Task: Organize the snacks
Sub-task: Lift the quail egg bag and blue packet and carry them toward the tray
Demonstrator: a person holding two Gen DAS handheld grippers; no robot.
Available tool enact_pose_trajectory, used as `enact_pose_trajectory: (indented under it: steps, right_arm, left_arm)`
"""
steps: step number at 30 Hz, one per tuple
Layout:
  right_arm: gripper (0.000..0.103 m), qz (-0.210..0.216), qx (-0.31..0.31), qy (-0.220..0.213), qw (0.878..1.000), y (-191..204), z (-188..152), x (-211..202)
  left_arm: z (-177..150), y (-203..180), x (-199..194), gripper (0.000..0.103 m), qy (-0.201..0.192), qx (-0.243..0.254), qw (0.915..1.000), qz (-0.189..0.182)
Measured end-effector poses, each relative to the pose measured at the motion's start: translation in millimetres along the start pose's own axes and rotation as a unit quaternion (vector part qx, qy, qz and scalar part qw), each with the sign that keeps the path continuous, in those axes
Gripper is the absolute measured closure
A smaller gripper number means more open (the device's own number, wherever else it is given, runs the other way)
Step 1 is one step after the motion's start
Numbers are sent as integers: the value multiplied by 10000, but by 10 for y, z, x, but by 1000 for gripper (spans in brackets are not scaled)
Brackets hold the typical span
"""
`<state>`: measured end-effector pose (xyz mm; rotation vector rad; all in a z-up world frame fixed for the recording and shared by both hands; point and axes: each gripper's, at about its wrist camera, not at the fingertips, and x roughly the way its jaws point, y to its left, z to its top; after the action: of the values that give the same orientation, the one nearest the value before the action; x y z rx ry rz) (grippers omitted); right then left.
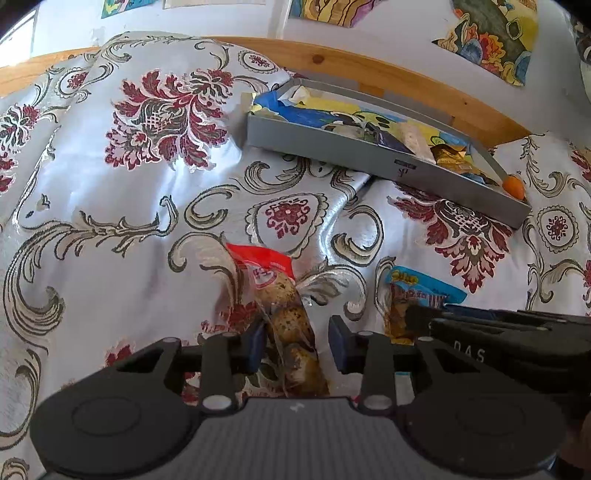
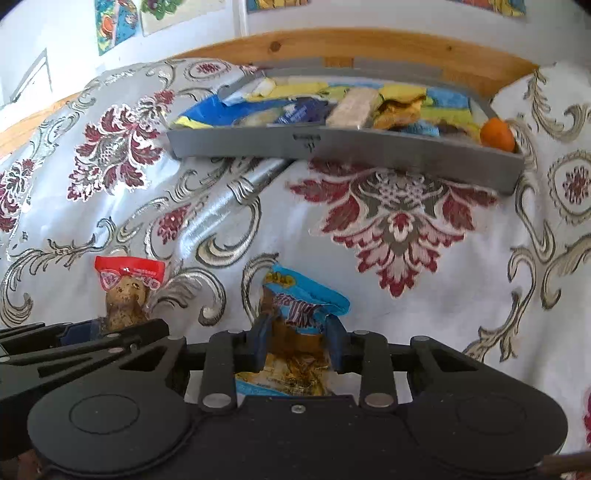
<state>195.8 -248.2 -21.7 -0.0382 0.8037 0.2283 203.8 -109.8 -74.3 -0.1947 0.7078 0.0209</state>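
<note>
L gripper (image 1: 297, 345) wide, red egg pkt (image 1: 280, 306) betw pads, not pinched | R gripper (image 2: 297, 341) clamped on blue snack pkt (image 2: 301, 325) mid-body | both light, crinkly, slippery film; eggs crushable, take by seal | grey tray (image 2: 369, 147) ahead, near full

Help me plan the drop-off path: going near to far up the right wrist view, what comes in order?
Right gripper → blue packet between its fingers → patterned cloth → grey tray of snacks → wooden rail → wall.
</note>
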Motion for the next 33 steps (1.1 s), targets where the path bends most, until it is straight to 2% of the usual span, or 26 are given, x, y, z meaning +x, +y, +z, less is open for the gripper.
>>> enact_pose_trajectory:
  steps: [7, 16, 18, 27, 33]
  right_arm:
    - [73, 70, 28, -66, 9999, -10, 2, -28]
    - [74, -88, -267, -190, 9994, 69, 5, -56]
    - [74, -135, -359, -217, 9990, 85, 5, -69]
    - [76, -307, -643, -361, 9968, 141, 8, -124]
    - [77, -416, -773, -490, 9949, 165, 13, -172]
  left_arm:
    - [6, 1, -19, 65, -62, 8, 10000, -4]
    - [29, -13, -55, 66, -177, 33, 9998, -23]
    - [35, -14, -57, 75, -184, 35, 9998, -10]
    - [21, 22, -41, 75, -134, -13, 9999, -9]
    - [26, 9, -74, 76, -256, -7, 9997, -21]
